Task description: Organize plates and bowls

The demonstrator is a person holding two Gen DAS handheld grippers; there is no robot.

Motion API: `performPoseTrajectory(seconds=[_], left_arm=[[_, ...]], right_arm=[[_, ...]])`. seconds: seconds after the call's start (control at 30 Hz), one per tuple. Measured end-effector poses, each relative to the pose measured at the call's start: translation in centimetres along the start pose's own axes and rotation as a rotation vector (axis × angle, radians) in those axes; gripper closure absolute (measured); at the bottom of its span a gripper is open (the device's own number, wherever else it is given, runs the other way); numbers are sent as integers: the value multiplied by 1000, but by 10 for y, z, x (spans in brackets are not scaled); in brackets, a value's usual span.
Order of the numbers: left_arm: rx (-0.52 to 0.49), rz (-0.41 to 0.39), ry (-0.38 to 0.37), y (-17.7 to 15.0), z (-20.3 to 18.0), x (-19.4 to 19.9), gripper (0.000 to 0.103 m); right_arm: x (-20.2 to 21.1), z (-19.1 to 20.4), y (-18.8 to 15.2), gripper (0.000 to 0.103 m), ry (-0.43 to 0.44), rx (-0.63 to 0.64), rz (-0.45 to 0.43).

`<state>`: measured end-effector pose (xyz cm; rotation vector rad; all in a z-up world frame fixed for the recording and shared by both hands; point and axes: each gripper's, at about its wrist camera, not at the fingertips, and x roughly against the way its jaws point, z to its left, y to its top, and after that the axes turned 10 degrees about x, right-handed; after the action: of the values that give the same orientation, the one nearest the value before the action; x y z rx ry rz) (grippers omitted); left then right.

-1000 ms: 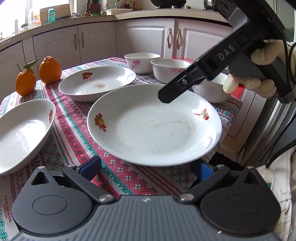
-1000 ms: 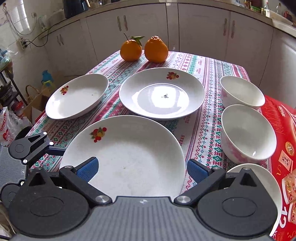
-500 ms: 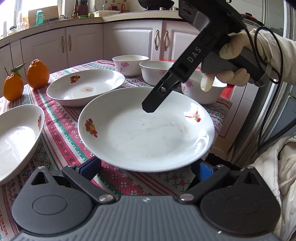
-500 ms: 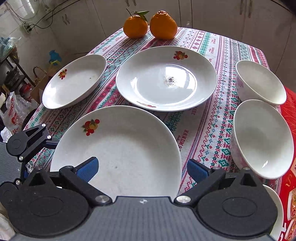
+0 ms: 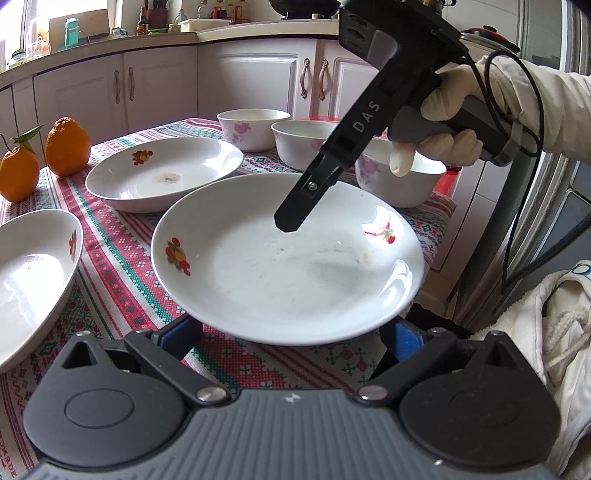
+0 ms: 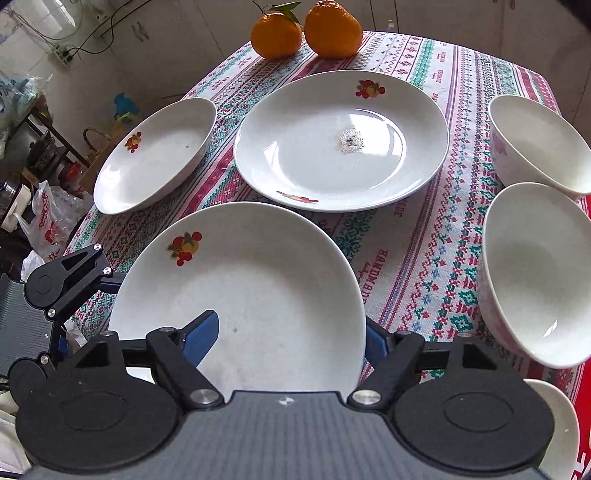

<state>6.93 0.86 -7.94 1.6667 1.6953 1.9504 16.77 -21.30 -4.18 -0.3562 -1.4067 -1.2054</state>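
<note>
The near white plate (image 6: 258, 280) with fruit decals lies at the table's front edge. My right gripper (image 6: 288, 341) points down at it with its jaws closing. One blue pad (image 6: 201, 338) hovers over the plate's inside and the other sits outside its right rim, neither pressing. In the left wrist view the same plate (image 5: 288, 258) fills the middle, with the right gripper's tip (image 5: 291, 221) above its centre. My left gripper (image 5: 291, 336) is open, and the plate's near rim covers its fingertips. A second plate (image 6: 340, 147) and an oval dish (image 6: 155, 155) lie behind.
Three white bowls (image 6: 539, 144) (image 6: 535, 273) (image 6: 554, 424) line the right side, the nearest two over a red sheet (image 6: 585, 406). Two oranges (image 6: 306, 29) stand at the far edge. Patterned tablecloth (image 6: 402, 258) shows between the dishes. A gloved hand (image 5: 443, 122) holds the right gripper.
The right gripper has come forward and tipped further down over the near plate, and its jaws have narrowed from wide open. The left gripper has stayed put.
</note>
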Motion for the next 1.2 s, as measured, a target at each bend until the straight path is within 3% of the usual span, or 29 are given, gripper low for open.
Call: performPoseTrajectory(seconds=[0.47, 0.83, 1.2], left_arm=[[-11, 8, 1, 2, -1, 0, 2], [-1, 14, 14, 0, 1, 5, 2], [40, -13, 54, 1, 9, 33, 2]], right_arm=[[3, -22, 5, 20, 122, -112, -19], [2, -13, 9, 20, 120, -82, -20], [-3, 10, 36, 20, 121, -29, -42]])
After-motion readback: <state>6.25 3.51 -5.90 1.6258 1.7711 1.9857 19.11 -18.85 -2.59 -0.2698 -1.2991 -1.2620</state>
